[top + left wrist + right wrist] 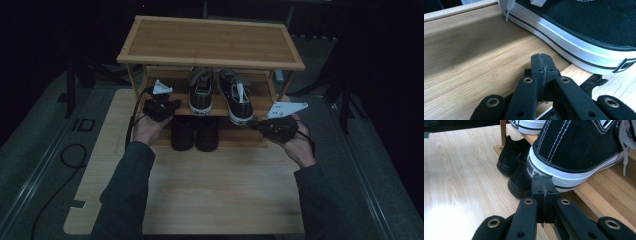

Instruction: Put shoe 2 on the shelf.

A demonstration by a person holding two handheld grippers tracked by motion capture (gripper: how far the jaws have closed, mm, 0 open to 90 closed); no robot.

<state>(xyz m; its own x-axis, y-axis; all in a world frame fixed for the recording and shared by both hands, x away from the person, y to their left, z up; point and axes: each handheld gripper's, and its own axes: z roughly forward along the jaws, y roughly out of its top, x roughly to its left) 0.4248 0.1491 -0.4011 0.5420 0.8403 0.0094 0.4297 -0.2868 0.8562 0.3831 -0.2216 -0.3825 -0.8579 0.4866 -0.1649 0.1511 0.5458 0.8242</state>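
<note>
**Two pairs of shoes on a bamboo rack, both grippers shut at its front edge**

A bamboo shoe rack (210,40) stands in the upper middle of the high view, at the far end of a pale wooden tabletop (200,190). Its top shelf is bare. On the middle shelf (270,87) sits a pair of black canvas sneakers with white rubber soles and pale laces, heels toward the camera: the left sneaker (201,92) lies straight, while the right sneaker (236,97) is angled and its heel overhangs the shelf's front edge. Below, in the centre of the frame, a pair of plain black shoes (194,132) stands side by side on the lowest shelf, heels also facing the camera.

The left gripper (161,107) sits left of centre in the high view, held in the left hand (149,127) at the middle shelf's front edge, beside the left sneaker. In the left gripper view its fingers (541,65) are pressed together with nothing between them, low over the shelf board, and the sneaker's white sole fills the upper right.

The right gripper (275,126) sits right of centre, held in the right hand (300,145), just beside the overhanging heel. In the right gripper view its fingers (542,187) are likewise pressed together and empty, directly in front of that heel's white sole; the black shoes stand behind at centre left.
</note>
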